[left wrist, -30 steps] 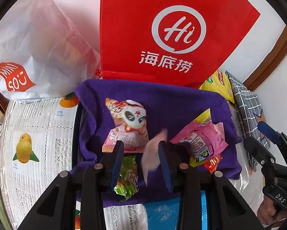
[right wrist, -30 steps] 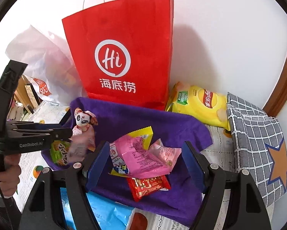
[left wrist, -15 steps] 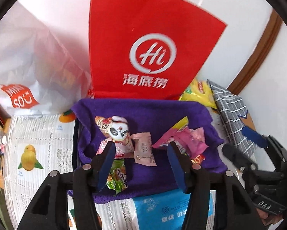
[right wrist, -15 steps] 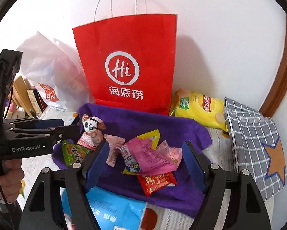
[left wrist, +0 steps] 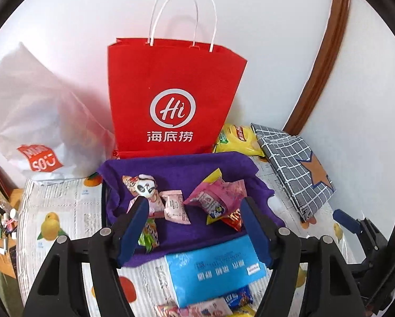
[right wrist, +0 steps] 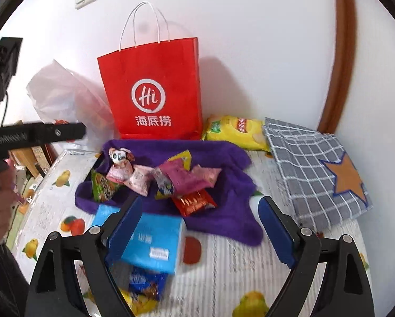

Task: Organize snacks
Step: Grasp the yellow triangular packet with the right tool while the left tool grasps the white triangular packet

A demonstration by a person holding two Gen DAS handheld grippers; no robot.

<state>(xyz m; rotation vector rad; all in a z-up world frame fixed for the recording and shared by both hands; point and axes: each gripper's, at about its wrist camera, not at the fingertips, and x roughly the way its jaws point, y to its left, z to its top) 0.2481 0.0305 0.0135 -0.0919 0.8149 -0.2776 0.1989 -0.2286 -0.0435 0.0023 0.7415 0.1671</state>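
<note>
Several snack packets lie on a purple cloth (left wrist: 176, 171) (right wrist: 223, 158): a panda packet (left wrist: 144, 189) (right wrist: 119, 155), a small pink packet (left wrist: 175, 207) (right wrist: 139, 178), a larger pink packet (left wrist: 215, 195) (right wrist: 186, 175), a red one (left wrist: 234, 218) (right wrist: 194, 202) and a green one (left wrist: 149, 235) (right wrist: 102, 185). My left gripper (left wrist: 194, 206) hangs above the cloth's near edge, jaws opening, nothing gripped. My right gripper (right wrist: 200, 206) hovers further back over a blue tissue pack (right wrist: 149, 240) (left wrist: 215, 266), jaws also opening and holding nothing.
A red paper bag (left wrist: 171, 100) (right wrist: 149, 92) stands against the wall behind the cloth. A white plastic bag (left wrist: 33, 121) is left of it; a yellow chips bag (left wrist: 237, 140) and a grey checked bag (left wrist: 292, 163) are right. More packets (right wrist: 142, 282) lie near the front edge.
The left gripper let the small pink packet drop onto the cloth beside the panda packet. Both grippers drew back and rose, and their jaws widened.
</note>
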